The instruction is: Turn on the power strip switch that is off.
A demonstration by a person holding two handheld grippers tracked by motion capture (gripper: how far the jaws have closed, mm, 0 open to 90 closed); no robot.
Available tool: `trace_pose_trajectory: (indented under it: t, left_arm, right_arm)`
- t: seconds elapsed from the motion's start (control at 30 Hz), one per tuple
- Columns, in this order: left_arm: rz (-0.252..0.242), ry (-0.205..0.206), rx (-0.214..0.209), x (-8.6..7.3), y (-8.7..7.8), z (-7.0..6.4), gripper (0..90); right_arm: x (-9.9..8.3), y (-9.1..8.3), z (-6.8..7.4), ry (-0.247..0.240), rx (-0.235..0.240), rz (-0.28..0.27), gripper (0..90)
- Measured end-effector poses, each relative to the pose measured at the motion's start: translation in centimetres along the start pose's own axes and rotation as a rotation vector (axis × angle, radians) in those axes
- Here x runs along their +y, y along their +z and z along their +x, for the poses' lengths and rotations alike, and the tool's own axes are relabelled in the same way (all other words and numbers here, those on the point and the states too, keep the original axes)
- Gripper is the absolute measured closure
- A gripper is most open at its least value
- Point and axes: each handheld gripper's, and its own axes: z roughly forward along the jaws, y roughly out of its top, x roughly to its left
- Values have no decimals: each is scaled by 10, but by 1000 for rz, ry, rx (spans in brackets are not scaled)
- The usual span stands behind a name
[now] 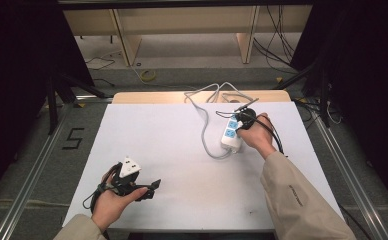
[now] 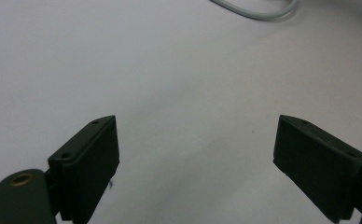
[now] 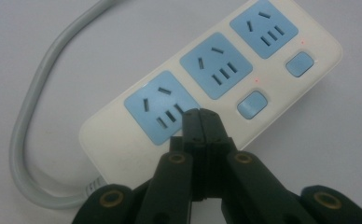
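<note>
- White plastic power strip [image 1: 231, 133] with three blue sockets lies at about 2 o'clock on the table [image 1: 147, 130], and I take it as the thing in hand.
- Its long axis runs roughly 12 to 6 in the high view, tipped a little toward 1; in the right gripper view that same strip [image 3: 207, 88] slants from 7 up to 1, with two blue switches [image 3: 252, 103] along its right edge.
- Its grey cord [image 1: 208, 142] leaves the near end, loops round at 7 o'clock of the strip, then trails off past the far table edge.
- My right gripper [image 1: 244, 121] sits over the strip's far half; its jaws are pressed together with nothing between them, tips just over the nearest socket [image 3: 163, 107] and beside the nearer switch. I cannot tell if they touch the plastic.
- I judge the next move turns on that small offset: the switch lies at about 2 o'clock from the closed tips, very near, so a short nudge that way and down should meet it.
- My left gripper [image 1: 141, 186] is at 7 o'clock on the table, well apart from the strip, jaws spread wide and holding nothing over bare white surface.
- Right hand is clearly the nearer one.
</note>
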Motion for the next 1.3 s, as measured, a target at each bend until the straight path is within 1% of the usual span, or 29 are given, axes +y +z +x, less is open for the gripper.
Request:
trace_pose_trajectory:
  t: [0.07,0.2,0.3,0.37,0.57,0.7,0.93,1.07,1.2,1.23,1.3]
  left_arm:
    - [6,5,0,0,0,0,139]
    - [3,1,-1,0,0,0,139]
    - [-1,-7,2,0,0,0,139]
    - [0,-4,2,0,0,0,139]
    - [2,-5,5,0,-1,0,140]
    - [3,-5,6,0,-1,0,139]
    - [3,-8,7,0,-1,0,139]
    - [7,-8,8,-1,-1,1,139]
    - [8,-9,7,-1,-1,2,139]
    - [8,-9,6,-1,-1,1,138]
    - [7,-9,6,-1,-1,1,138]
  right_arm:
    - [0,-3,0,-5,-3,-11,900]
    - [-1,-8,-1,-9,7,-35,900]
    - [-3,-13,-1,-9,13,-51,875]
    - [-5,-17,-1,-5,19,-69,872]
    - [-12,-26,0,-1,41,-98,811]
    - [-17,-32,1,-10,49,-114,764]
    - [-29,-44,3,9,76,-159,689]
    - [-37,-50,5,15,92,-174,657]
    - [-47,-57,6,15,107,-199,631]
    - [-49,-58,6,7,110,-205,625]
    - [-54,-61,7,19,122,-220,611]
